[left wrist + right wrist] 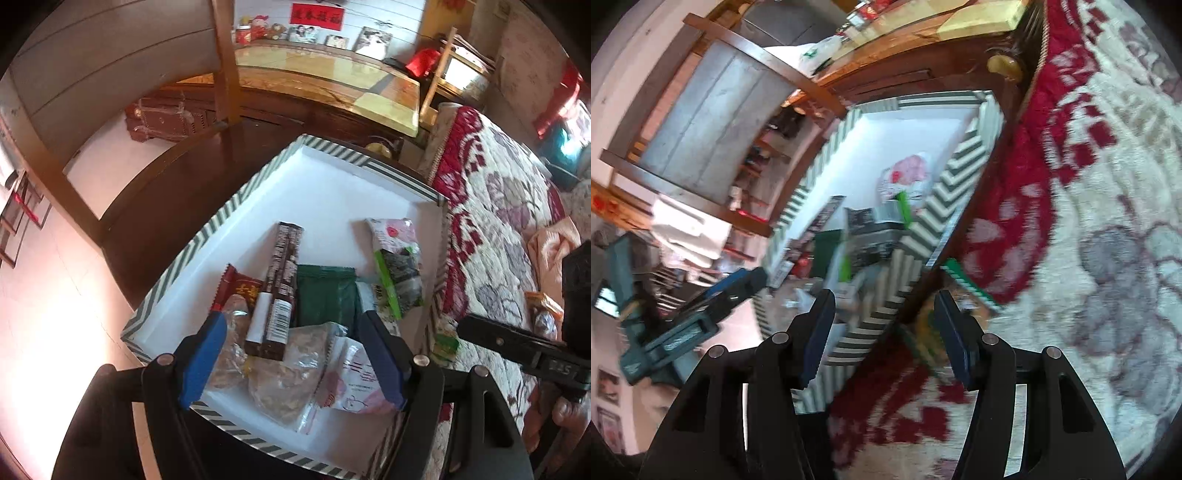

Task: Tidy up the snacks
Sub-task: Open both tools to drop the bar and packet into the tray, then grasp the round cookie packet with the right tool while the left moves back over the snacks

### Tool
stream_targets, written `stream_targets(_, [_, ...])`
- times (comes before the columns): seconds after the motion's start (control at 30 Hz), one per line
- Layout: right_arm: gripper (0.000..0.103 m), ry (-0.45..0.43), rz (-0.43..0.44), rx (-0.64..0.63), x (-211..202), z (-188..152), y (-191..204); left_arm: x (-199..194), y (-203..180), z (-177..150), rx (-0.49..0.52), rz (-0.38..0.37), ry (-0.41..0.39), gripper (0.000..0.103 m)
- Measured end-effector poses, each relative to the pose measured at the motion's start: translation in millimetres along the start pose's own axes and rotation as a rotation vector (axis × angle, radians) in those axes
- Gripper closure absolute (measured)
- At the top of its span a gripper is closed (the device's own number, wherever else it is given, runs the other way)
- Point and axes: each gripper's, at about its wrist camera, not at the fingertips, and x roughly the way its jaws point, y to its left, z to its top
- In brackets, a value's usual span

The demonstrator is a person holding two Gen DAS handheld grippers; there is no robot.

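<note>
A white box with a green-striped rim [221,221] holds several snacks: a long brown carton [282,280], a green pouch [325,295], a red packet [240,291], a pink and green pack [397,266], clear bags of brown bites [284,373] and a white-pink packet [351,380]. My left gripper [291,362] hangs open just above the near snacks, gripping none. My right gripper [886,332] is open and empty over the box's striped wall [923,229] and the bedspread. A green packet [967,282] and an orange packet [543,310] lie on the bedspread.
The box rests on a dark wooden table [177,192] against a red and cream quilted bedspread [498,221]. A wooden chair [225,74] stands behind the table, and a glass-topped cabinet [332,74] lies further back. The right wrist view is blurred.
</note>
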Motion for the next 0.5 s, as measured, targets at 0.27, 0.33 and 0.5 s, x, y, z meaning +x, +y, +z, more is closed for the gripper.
stream_targets(0.27, [0.038, 0.124, -0.251, -0.399, 10.6, -11.3, 17.8, 0.1, -11.4, -1.9, 0.008, -0.032, 0.016, 0.026])
stream_targets(0.33, [0.037, 0.146, -0.275, -0.462, 15.3, -14.0, 21.7, 1.9, -13.0, -3.5, 0.009, -0.033, 0.025, 0.026])
stream_targets(0.5, [0.027, 0.221, -0.318, -0.636, 29.5, -17.3, 34.5, 2.8, -13.7, -5.1, 0.012, -0.032, 0.031, 0.026])
